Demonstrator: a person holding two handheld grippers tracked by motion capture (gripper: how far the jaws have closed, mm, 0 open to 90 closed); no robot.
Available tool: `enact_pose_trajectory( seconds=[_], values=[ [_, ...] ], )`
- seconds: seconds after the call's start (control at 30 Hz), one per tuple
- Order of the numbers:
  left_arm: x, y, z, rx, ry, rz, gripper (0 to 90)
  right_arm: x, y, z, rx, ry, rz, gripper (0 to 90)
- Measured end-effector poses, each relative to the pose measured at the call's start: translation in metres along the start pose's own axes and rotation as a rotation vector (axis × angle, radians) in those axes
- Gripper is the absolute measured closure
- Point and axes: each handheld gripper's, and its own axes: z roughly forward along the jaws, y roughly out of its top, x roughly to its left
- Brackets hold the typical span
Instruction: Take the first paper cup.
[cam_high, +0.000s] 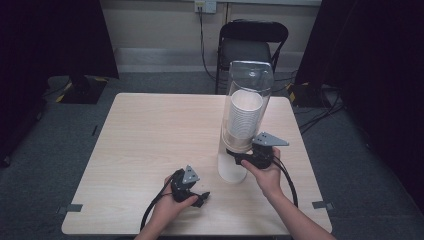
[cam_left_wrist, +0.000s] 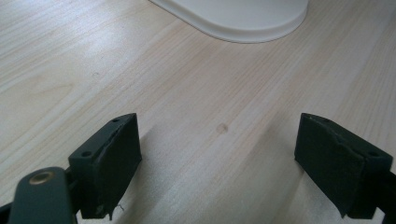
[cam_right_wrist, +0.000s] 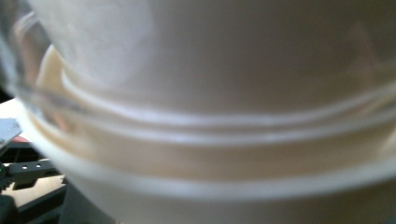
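A tall clear cup dispenser (cam_high: 248, 82) stands on a white base (cam_high: 231, 171) at the right of the wooden table (cam_high: 150, 135), with a stack of white paper cups (cam_high: 245, 117) inside. My right gripper (cam_high: 241, 158) is pressed against the tube's lower end, just under the stack. In the right gripper view a blurred cup rim (cam_right_wrist: 224, 140) sits very close and the jaws are hidden. My left gripper (cam_high: 201, 196) rests low on the table in front of the base, open. Bare wood lies between its pads (cam_left_wrist: 217, 158), and the white base (cam_left_wrist: 238, 18) is ahead.
A black folding chair (cam_high: 252, 42) stands behind the table's far edge. Cables run along the grey carpet at the right. Dark curtains hang at both sides. Bare wood stretches across the table's left half.
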Motion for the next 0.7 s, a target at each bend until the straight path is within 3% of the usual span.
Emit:
enact_pose_trajectory(
  seconds=[0.27,0.7],
  values=[
    [0.0,0.0,0.0,-0.005,-0.005,-0.001,13.9,0.001,-0.009,-0.001,-0.033,-0.018,-0.072,34.8],
    [-0.001,-0.002,-0.001,-0.014,-0.001,-0.006,14.0,0.0,-0.013,-0.002,-0.054,-0.001,-0.073,35.2]
  ],
)
